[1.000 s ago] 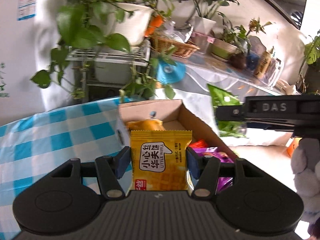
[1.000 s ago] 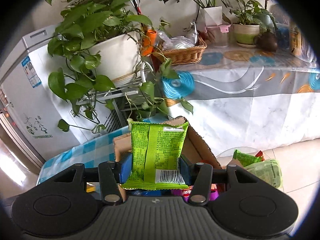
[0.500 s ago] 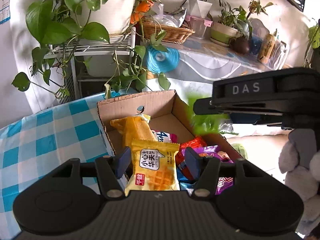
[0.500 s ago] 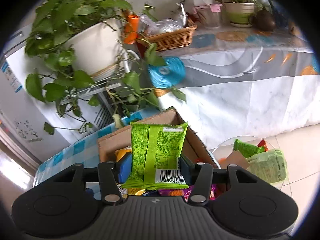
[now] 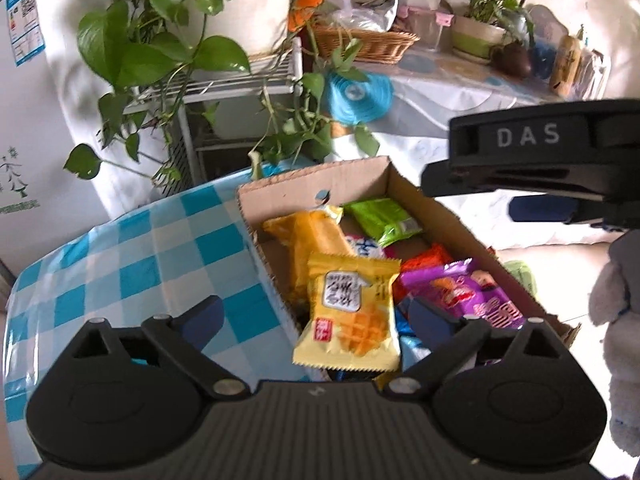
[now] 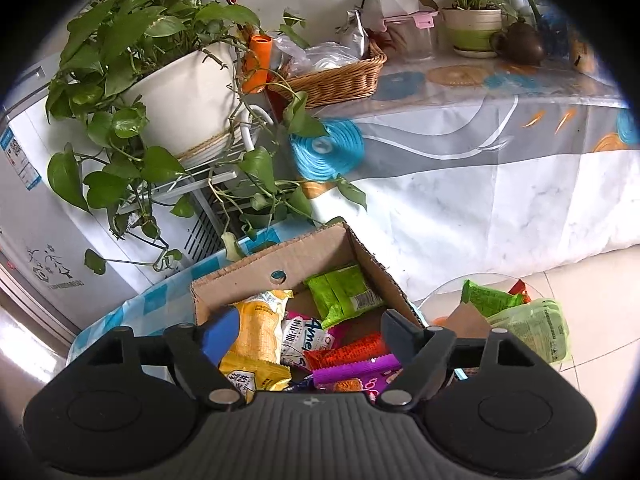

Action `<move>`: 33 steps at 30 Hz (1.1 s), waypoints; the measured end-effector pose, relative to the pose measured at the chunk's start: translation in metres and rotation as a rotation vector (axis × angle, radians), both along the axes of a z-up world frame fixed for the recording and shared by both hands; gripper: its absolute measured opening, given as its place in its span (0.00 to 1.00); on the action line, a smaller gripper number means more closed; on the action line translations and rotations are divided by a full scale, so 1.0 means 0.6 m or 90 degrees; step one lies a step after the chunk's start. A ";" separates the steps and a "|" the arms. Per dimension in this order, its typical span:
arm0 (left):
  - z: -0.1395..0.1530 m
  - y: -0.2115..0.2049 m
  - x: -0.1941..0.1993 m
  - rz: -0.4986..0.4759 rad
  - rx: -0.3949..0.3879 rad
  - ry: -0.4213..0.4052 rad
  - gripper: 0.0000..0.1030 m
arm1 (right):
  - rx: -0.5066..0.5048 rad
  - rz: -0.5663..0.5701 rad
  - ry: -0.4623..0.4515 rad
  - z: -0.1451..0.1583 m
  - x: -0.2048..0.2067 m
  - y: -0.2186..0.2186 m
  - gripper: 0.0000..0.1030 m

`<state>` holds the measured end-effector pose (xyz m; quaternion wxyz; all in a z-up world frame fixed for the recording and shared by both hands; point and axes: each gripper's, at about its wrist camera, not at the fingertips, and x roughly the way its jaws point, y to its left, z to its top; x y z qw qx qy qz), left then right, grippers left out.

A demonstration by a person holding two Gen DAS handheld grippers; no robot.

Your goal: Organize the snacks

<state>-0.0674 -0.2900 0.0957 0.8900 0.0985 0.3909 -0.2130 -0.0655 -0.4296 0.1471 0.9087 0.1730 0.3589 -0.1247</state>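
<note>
Biggest thing here is the table with the blue-and-white checked cloth (image 5: 132,264), and a cardboard box (image 5: 360,178) sits at its right edge, pretty much full of snacks. Both claws hang over that box with nothing in them: the left gripper (image 5: 316,316) has its fingers spread wide, and the right gripper (image 6: 308,330) is spread wide too. The yellow waffle packet (image 5: 352,314) lies on top of the pile near the box's front edge, between the left fingers but touching neither. The green packet (image 6: 346,294) lies flat in the far right corner of the box. Next to it there's a long yellow packet (image 5: 316,240), plus an orange-red packet (image 6: 350,352) and a purple packet (image 5: 464,292) along the right side.
</note>
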 end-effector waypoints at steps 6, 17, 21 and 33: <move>-0.003 0.010 -0.006 0.029 0.022 0.011 0.97 | -0.036 -0.030 0.040 -0.006 -0.009 0.000 0.84; -0.008 0.016 -0.001 0.047 0.037 0.069 0.99 | -0.093 -0.046 0.096 -0.016 -0.029 0.016 0.88; -0.006 0.016 -0.007 0.049 0.037 0.064 0.99 | -0.085 -0.047 0.091 -0.014 -0.035 0.018 0.88; -0.003 0.012 -0.008 0.042 0.030 0.076 0.99 | -0.098 -0.067 0.092 -0.012 -0.042 0.015 0.89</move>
